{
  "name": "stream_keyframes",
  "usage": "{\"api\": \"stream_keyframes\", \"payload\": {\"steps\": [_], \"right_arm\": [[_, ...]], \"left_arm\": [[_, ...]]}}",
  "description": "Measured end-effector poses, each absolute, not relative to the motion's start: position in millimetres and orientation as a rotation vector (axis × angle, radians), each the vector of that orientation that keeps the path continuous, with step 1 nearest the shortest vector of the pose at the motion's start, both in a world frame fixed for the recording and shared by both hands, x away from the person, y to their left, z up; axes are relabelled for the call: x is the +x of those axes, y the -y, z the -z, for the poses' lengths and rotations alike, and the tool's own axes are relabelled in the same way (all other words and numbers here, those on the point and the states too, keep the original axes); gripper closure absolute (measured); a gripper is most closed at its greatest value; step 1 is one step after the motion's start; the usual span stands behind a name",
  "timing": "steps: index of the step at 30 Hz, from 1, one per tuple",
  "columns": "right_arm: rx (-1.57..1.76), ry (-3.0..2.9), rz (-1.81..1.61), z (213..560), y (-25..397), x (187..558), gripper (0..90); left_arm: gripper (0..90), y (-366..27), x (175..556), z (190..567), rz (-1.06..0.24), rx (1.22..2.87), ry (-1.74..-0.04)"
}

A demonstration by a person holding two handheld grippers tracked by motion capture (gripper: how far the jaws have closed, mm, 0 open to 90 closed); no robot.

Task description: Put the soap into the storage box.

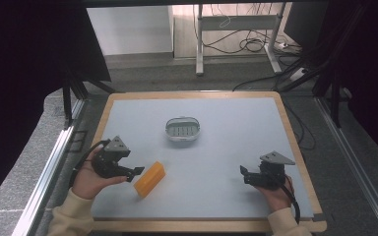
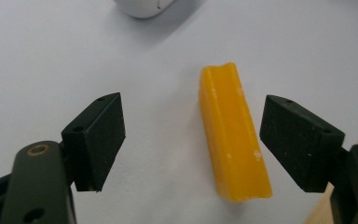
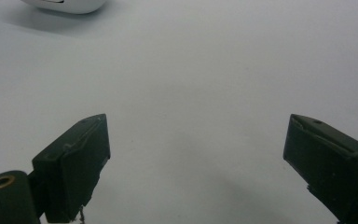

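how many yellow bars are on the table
1: the yellow bar lies near the table's front left, between the open jaws of the left gripper, not yet touched. None seems hidden.

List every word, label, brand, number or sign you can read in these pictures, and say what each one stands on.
None: no text can be read in any of the pictures.
Orange block: plain faces, no print or stamp.
White slotted dish: no label can be made out; too small to tell in the high view.
Left hand-held gripper and right hand-held gripper: black jaws with screw holes, no markings.
Table: bare surface, no signs.
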State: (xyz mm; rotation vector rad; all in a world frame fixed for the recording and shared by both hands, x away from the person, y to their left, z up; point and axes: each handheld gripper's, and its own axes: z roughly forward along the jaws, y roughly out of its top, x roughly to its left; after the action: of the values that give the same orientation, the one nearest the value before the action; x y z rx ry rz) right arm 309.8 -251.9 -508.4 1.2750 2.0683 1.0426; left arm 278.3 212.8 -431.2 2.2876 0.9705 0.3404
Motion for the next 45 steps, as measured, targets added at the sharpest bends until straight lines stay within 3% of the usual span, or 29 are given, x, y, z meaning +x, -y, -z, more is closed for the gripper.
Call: {"api": "stream_keyframes", "payload": {"steps": [13,36,45], "right_arm": [[1.269,-2.067,-1.046,508.2,252.0,309.6,7.4],[1.257,-2.075,-1.012,510.5,250.6,310.3,7.3],[1.252,-2.078,-0.996,511.5,249.8,310.5,7.4]], "left_arm": [[22.2,-190.9,283.4,438.3,-0.29,2.348,-0.984],[24.4,-161.4,300.4,469.5,-0.196,2.463,-1.156],[34.4,-151.7,307.7,480.0,-0.19,2.49,-1.219]]}}
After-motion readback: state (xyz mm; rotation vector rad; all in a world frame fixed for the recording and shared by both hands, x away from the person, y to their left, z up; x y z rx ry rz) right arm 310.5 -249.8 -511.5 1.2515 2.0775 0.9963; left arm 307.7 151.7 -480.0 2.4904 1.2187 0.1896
